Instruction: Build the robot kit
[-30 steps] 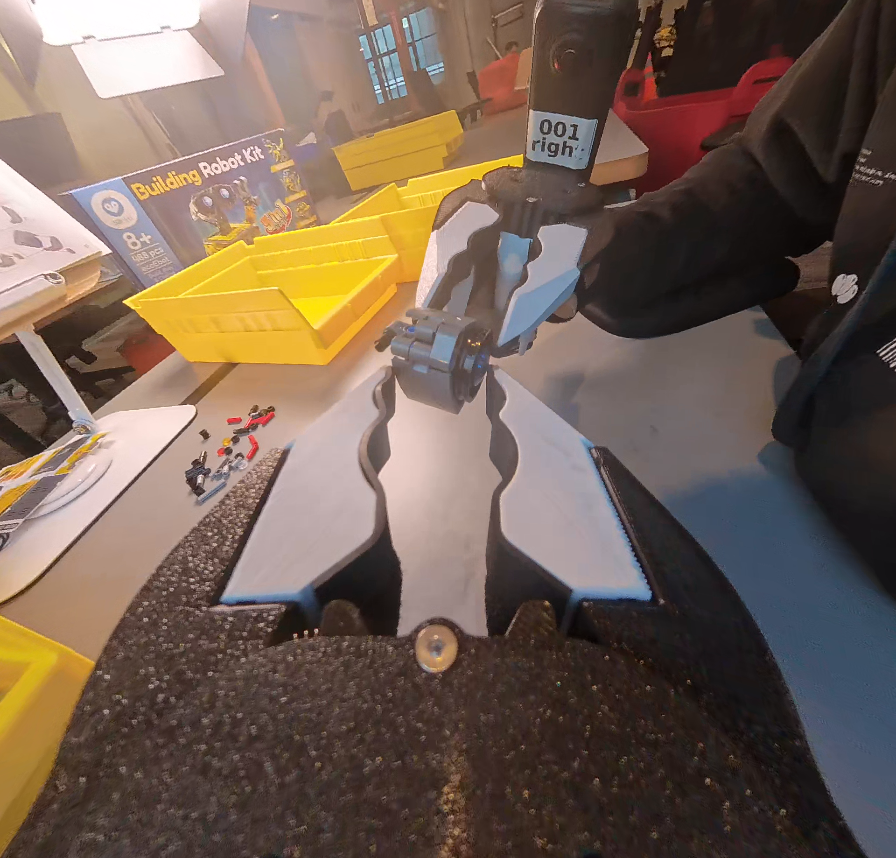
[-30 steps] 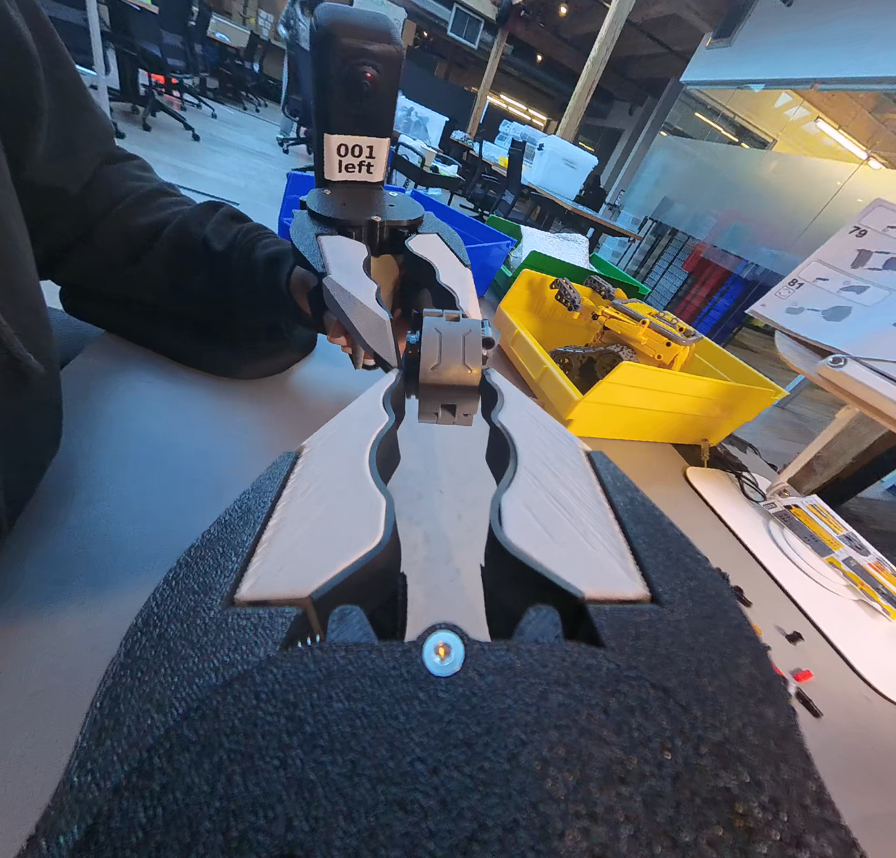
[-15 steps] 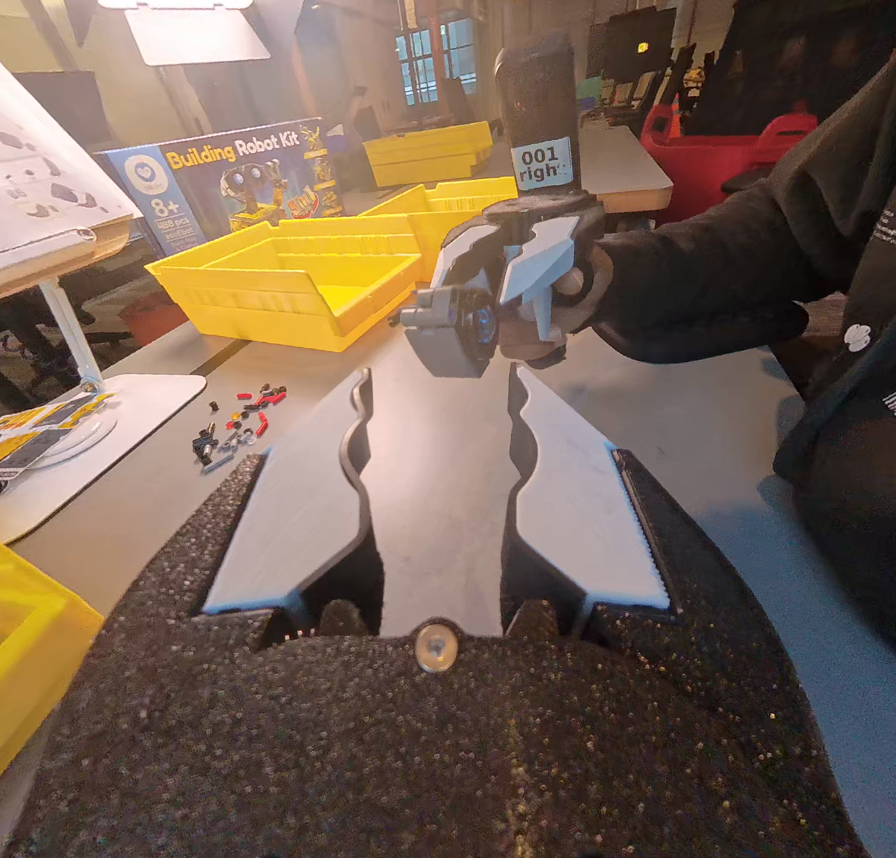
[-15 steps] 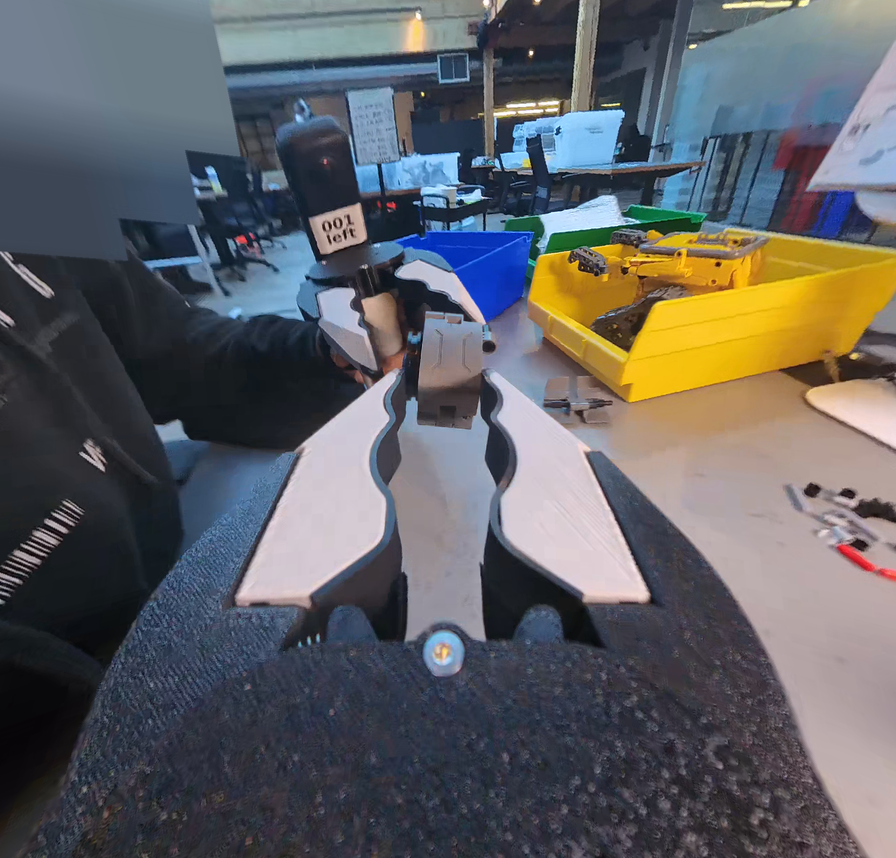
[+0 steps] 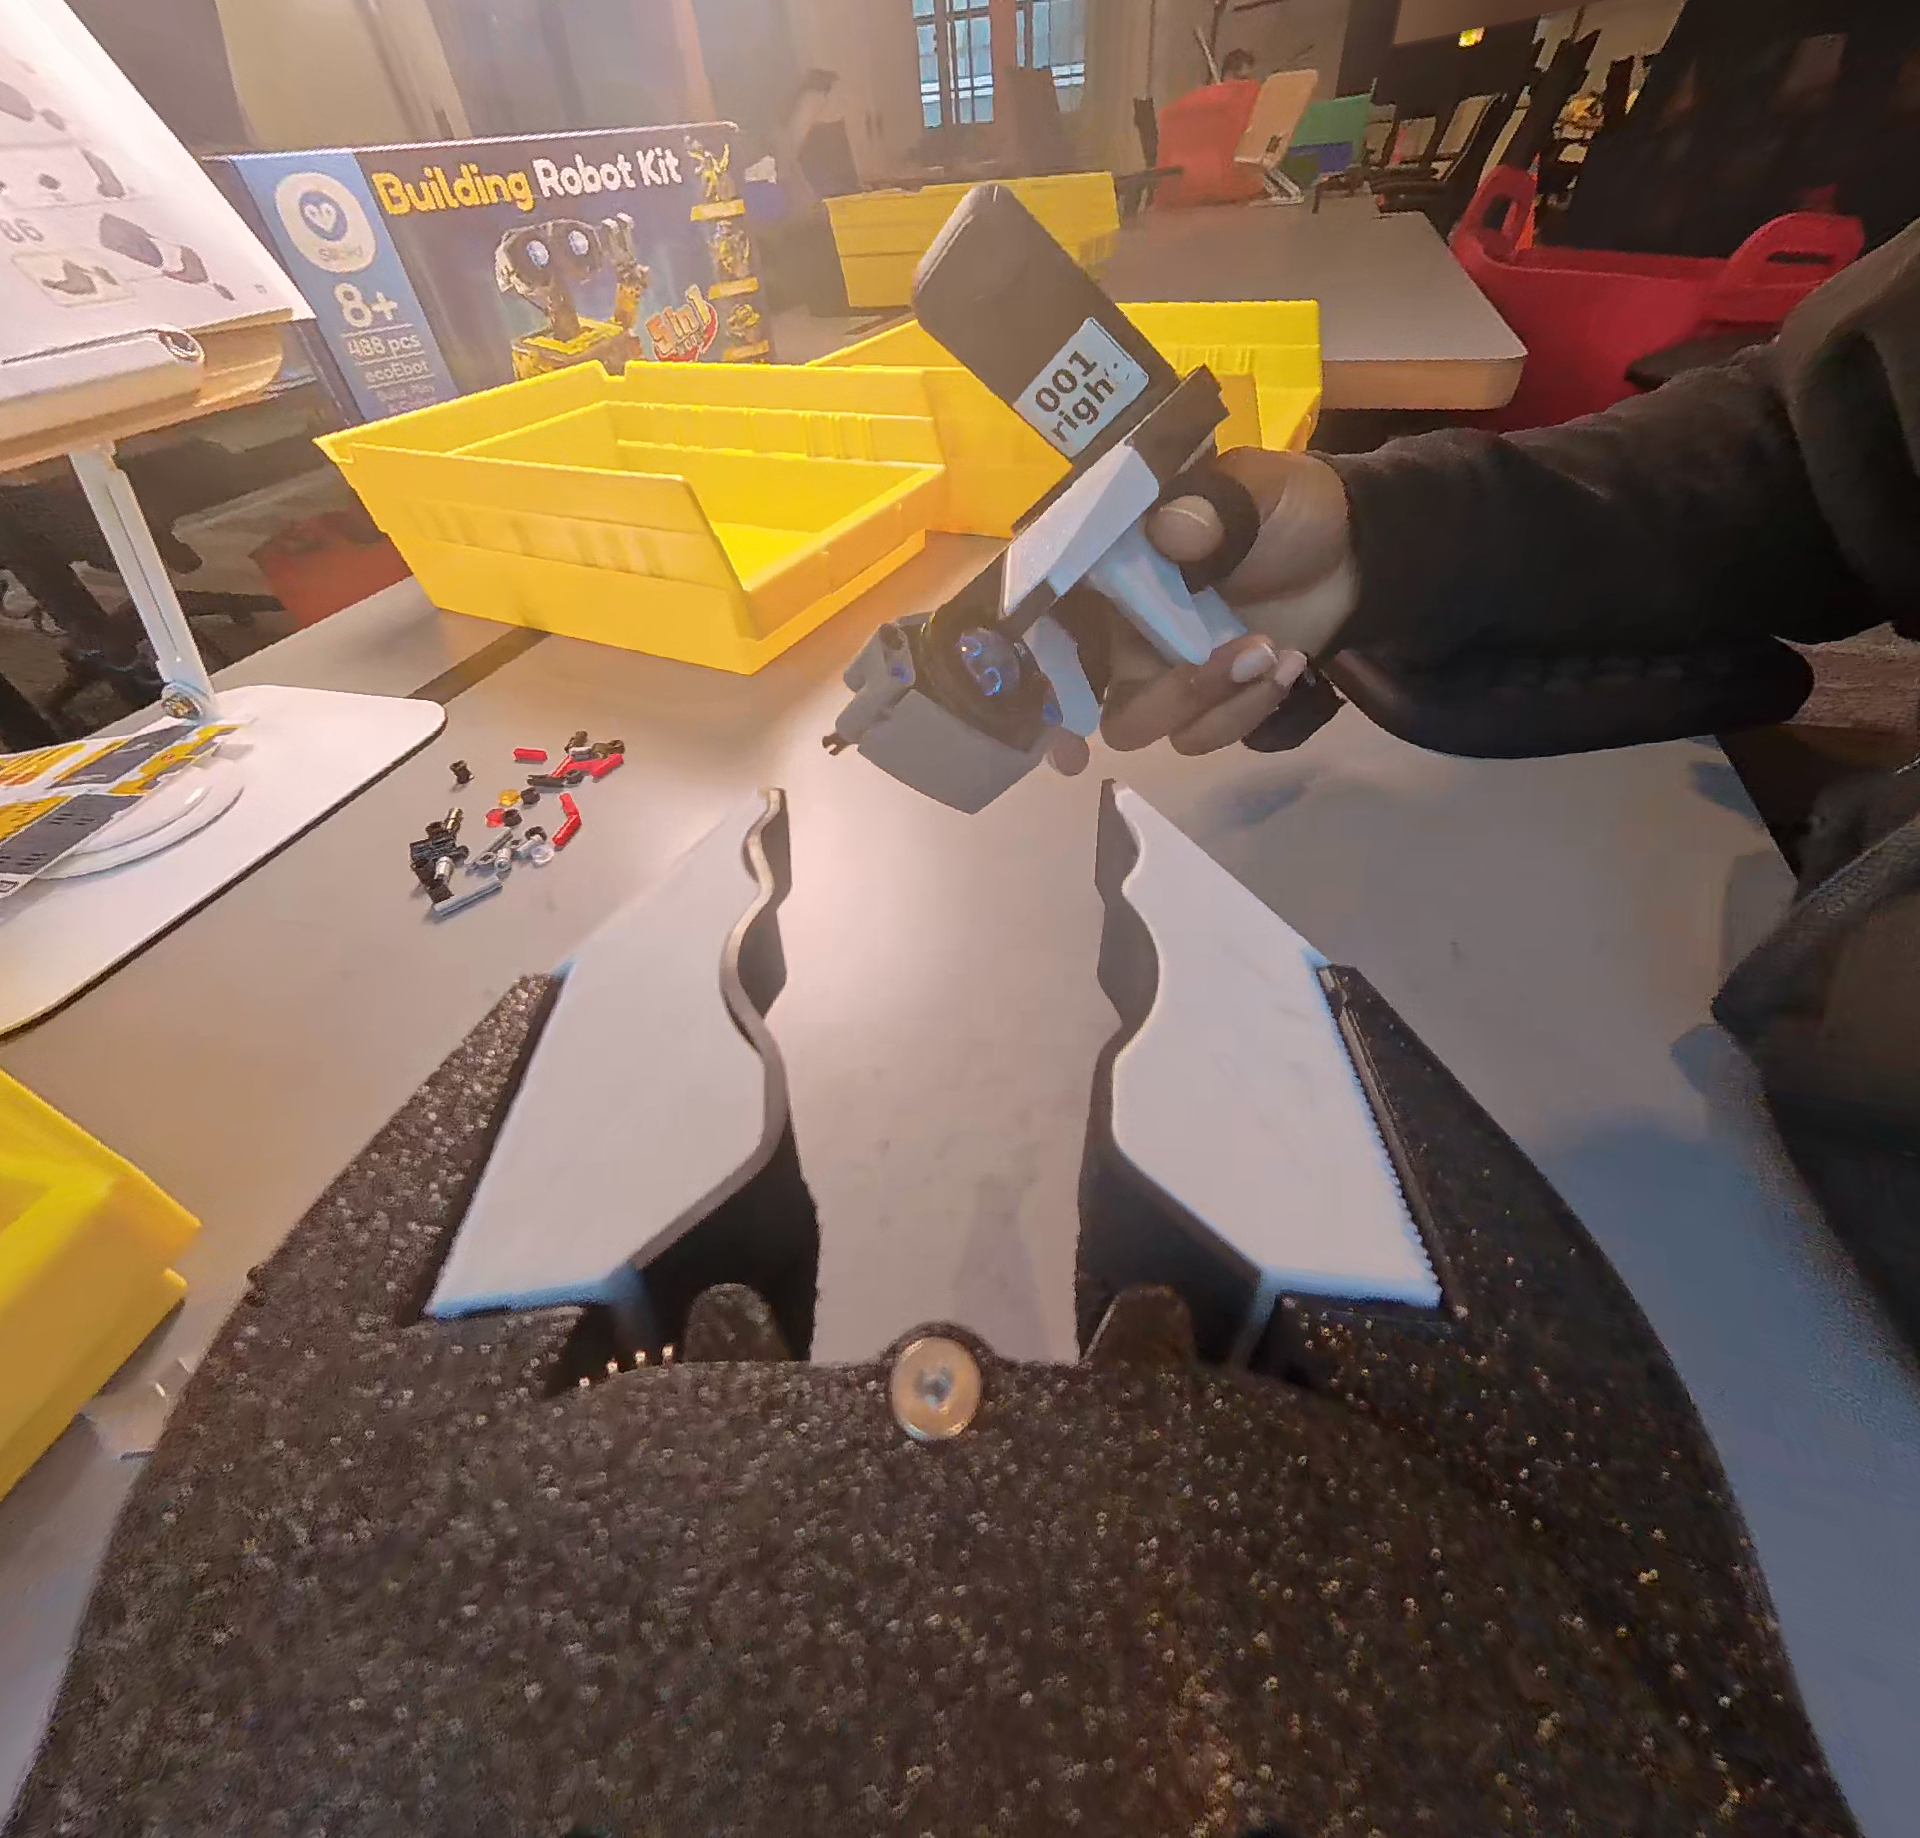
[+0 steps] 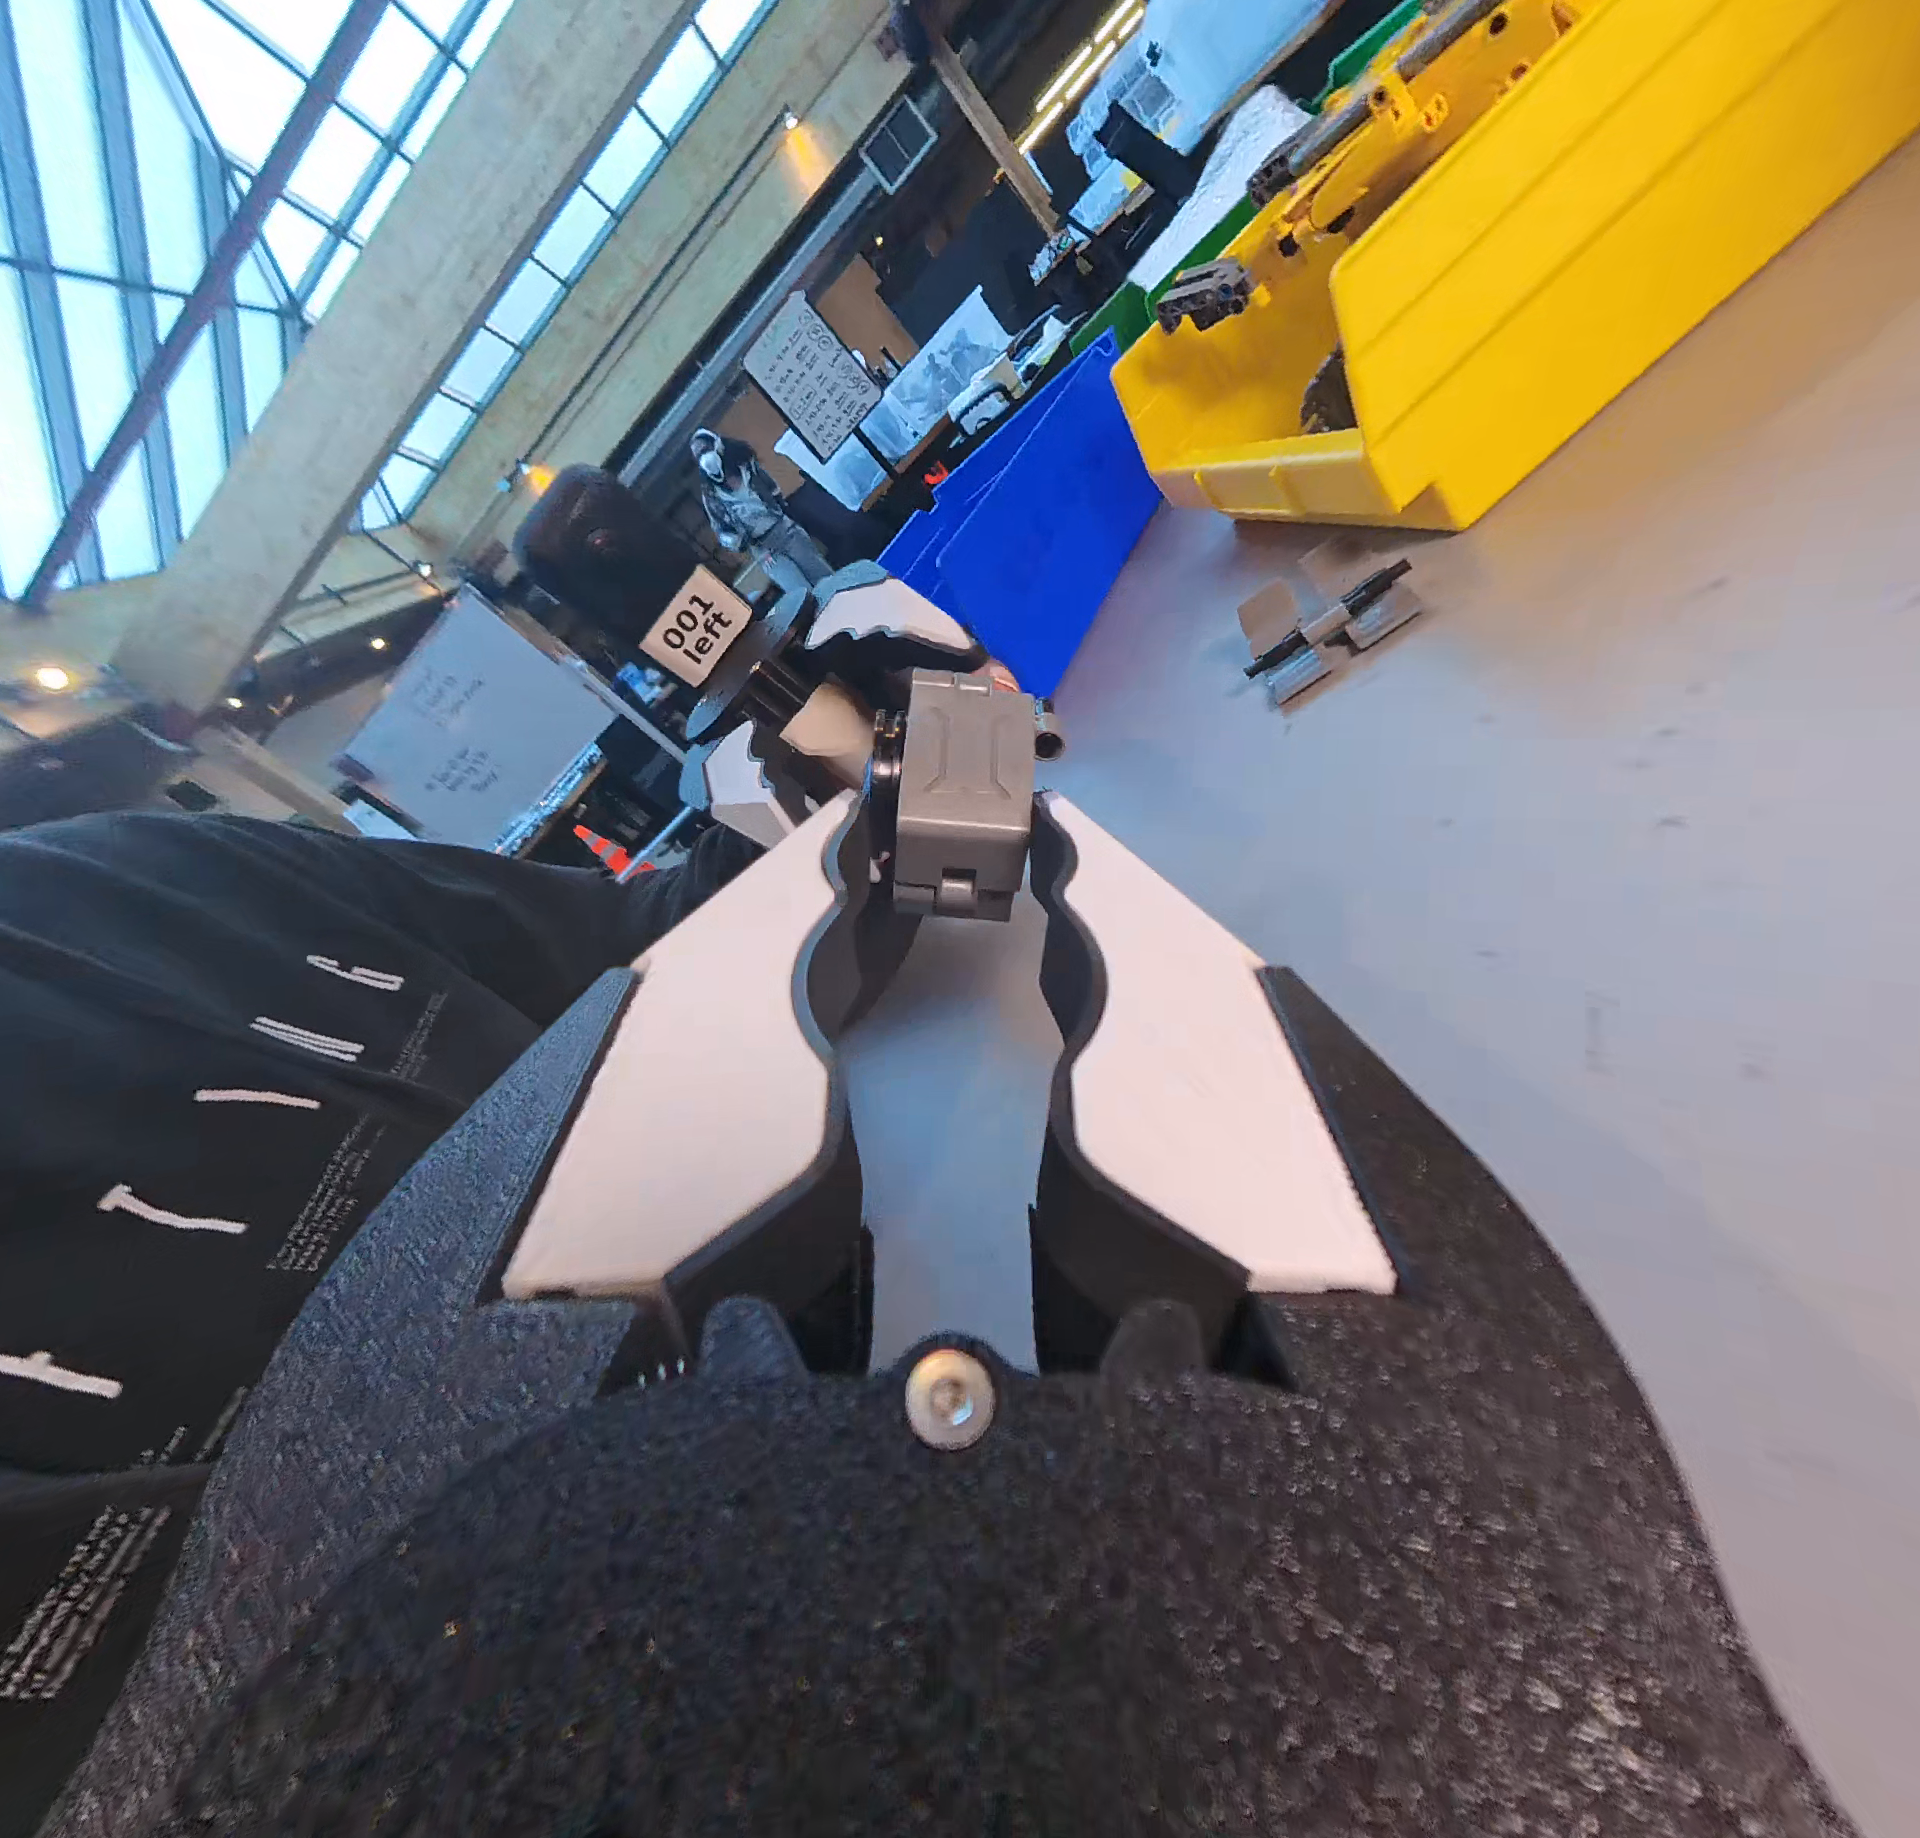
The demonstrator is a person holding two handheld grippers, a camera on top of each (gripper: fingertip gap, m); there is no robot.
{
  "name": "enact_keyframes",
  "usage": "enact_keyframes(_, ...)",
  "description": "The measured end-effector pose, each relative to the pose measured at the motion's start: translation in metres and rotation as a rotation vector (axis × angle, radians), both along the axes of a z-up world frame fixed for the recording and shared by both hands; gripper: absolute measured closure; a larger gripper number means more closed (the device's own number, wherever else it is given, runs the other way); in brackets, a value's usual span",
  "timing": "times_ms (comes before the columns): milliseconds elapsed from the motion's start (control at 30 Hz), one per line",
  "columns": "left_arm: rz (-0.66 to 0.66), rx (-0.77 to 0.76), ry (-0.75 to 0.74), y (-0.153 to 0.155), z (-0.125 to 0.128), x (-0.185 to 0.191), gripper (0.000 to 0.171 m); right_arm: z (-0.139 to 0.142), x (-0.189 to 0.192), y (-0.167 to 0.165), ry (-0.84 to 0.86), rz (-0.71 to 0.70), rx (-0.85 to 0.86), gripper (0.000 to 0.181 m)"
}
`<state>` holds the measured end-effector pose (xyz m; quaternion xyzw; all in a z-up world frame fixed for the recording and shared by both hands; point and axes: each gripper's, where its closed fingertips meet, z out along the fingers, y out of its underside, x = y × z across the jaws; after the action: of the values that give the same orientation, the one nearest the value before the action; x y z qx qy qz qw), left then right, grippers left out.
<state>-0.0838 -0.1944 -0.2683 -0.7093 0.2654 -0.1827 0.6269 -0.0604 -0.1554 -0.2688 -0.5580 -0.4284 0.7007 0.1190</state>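
We see our left gripper with its pale, wavy-edged fingers spread wide and holding nothing, hovering over a smooth grey bench. Just beyond their tips, apart from them, our right gripper clamps a blocky grey plastic brick assembly with a dark round lens on one face, gripped at its sides between the right fingertips. A hand in a dark sleeve holds that gripper. To the left on the bench lies a scatter of tiny red, black and grey pieces. Behind stand glossy yellow plastic bins and a printed cardboard box. In the right wrist view a small grey hinged part lies flat near another yellow bin.
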Motion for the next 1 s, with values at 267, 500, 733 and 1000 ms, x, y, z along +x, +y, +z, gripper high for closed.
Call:
enact_keyframes(267,0.034,-0.025,0.004,0.006,-0.007,-0.004,0.111,0.001,0.0,0.012,-0.019,0.009,-0.268,0.151)
enact_keyframes(500,0.071,-0.021,0.06,0.011,-0.014,-0.003,0.114,-0.014,-0.005,0.011,-0.082,-0.051,-0.1,0.151)
enact_keyframes(733,0.143,-0.08,0.338,0.025,-0.05,0.003,0.118,-0.034,-0.016,-0.007,-0.132,-0.192,0.844,0.152)
enact_keyframes(1000,0.081,-0.215,0.474,0.023,-0.089,0.006,0.142,-0.055,-0.012,-0.024,-0.16,-0.118,0.979,0.157)
